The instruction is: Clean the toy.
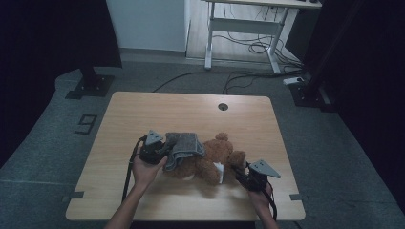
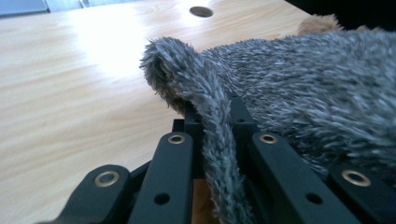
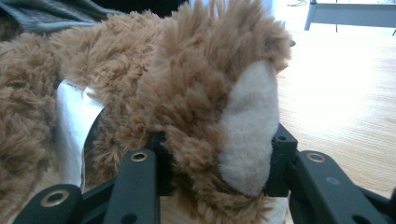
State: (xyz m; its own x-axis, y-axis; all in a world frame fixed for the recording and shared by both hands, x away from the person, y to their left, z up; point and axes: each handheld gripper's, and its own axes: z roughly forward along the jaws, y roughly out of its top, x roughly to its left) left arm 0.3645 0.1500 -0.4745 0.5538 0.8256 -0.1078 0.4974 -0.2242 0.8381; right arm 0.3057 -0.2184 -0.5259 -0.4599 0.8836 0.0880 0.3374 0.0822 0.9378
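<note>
Pale wooden rectangular counter, with a small round dark cable hole near its far edge. Lying across the near middle of it, a fluffy brown plush teddy bear on its side, head toward the far right, feet toward the near right corner. Draped over the bear's left end, a shaggy grey fleece cloth, folded, with one edge hanging toward the person's left hand.

Left tool just beside the cloth's left edge, held by that hand. Seen in the left gripper view: black jaws closed tight on a hanging fold of the grey cloth, the fabric pinched between them and curling up and over into a rounded hump ahead of the tips; the rest of the cloth spreading off to the right, a tuft of brown fur beyond it.

Right tool at the bear's near right end. Seen in the right gripper view: jaws clamped on one brown foot with its cream felt sole, the paw squeezed between them. Just left of that foot, a white sewn-in fabric label hanging from the bear's body.
</note>
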